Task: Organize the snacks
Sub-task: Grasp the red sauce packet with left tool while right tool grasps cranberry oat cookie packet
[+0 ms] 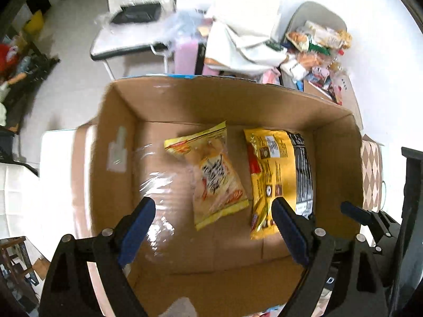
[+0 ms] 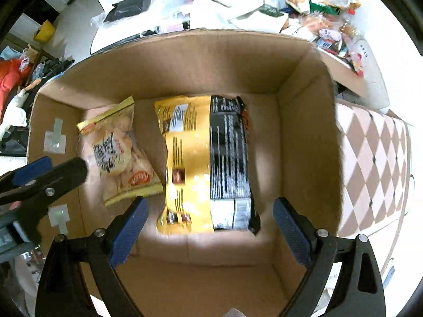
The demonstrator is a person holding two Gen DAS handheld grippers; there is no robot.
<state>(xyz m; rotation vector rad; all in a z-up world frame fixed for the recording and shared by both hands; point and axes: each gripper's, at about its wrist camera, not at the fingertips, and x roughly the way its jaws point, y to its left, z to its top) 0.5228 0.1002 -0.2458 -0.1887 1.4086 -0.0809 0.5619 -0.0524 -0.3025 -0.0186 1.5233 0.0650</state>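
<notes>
An open cardboard box [image 1: 111, 174] [image 2: 304, 137] holds two snack bags lying flat on its bottom. A pale yellow see-through bag [image 1: 214, 174] [image 2: 119, 148] lies left of a larger yellow and black bag [image 1: 280, 174] [image 2: 206, 163]. My left gripper [image 1: 214, 211] is open and empty above the box, over the near ends of both bags. My right gripper [image 2: 208, 214] is open and empty above the larger bag's near end. The right gripper's finger also shows in the left wrist view [image 1: 357, 211], and the left gripper in the right wrist view [image 2: 45, 174].
A heap of loose snack packets [image 1: 314, 50] [image 2: 325, 8] lies beyond the box's far right corner. A small table with a black object [image 1: 137, 13] stands behind the box. A checkered brown and white surface [image 2: 375, 163] lies right of the box.
</notes>
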